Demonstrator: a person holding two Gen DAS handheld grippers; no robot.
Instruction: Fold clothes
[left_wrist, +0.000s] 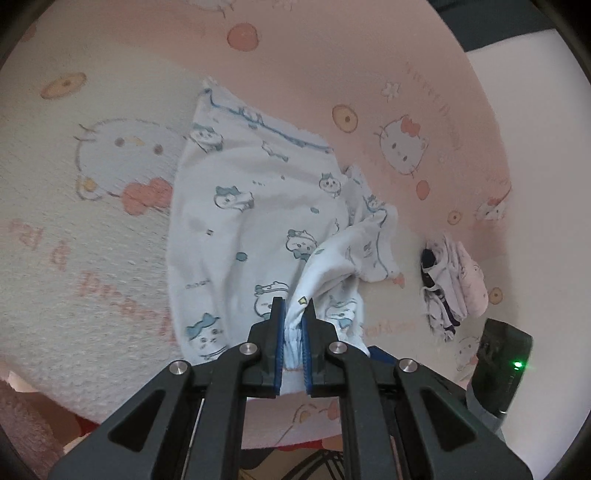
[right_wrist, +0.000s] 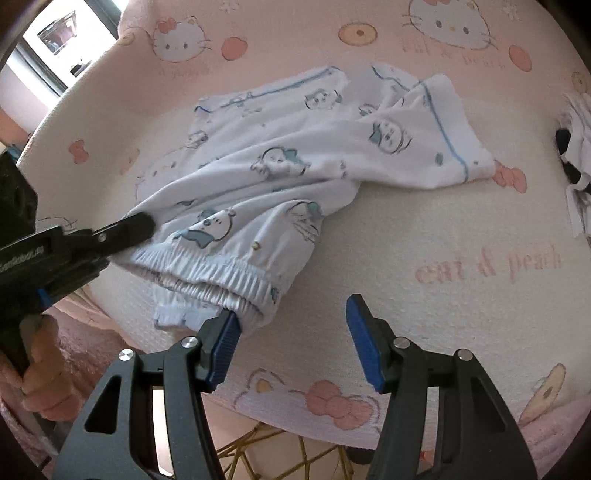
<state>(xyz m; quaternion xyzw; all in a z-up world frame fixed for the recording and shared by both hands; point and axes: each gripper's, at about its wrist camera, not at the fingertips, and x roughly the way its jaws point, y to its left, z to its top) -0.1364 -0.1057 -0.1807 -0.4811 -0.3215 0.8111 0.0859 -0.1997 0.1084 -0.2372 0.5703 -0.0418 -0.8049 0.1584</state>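
Observation:
White pajama shorts (left_wrist: 258, 221) printed with blue cartoon animals lie rumpled on a pink cat-and-peach blanket (left_wrist: 92, 240). My left gripper (left_wrist: 293, 310) is shut on the gathered elastic waistband at its left end. From the right wrist view the same shorts (right_wrist: 295, 155) spread away from me, the waistband (right_wrist: 218, 273) nearest, lifted at the left by the left gripper (right_wrist: 142, 223). My right gripper (right_wrist: 293, 314) stands open just in front of the waistband's right end, its left finger (right_wrist: 225, 332) touching the fabric edge, nothing between the pads.
A small pile of other clothes (left_wrist: 452, 284) lies to the right on the blanket (right_wrist: 443, 240), also at the right edge of the right wrist view as a pile (right_wrist: 576, 155). A hand (right_wrist: 40, 373) holds the left gripper's handle. The blanket's front edge drops to a wire frame (right_wrist: 280, 454) below.

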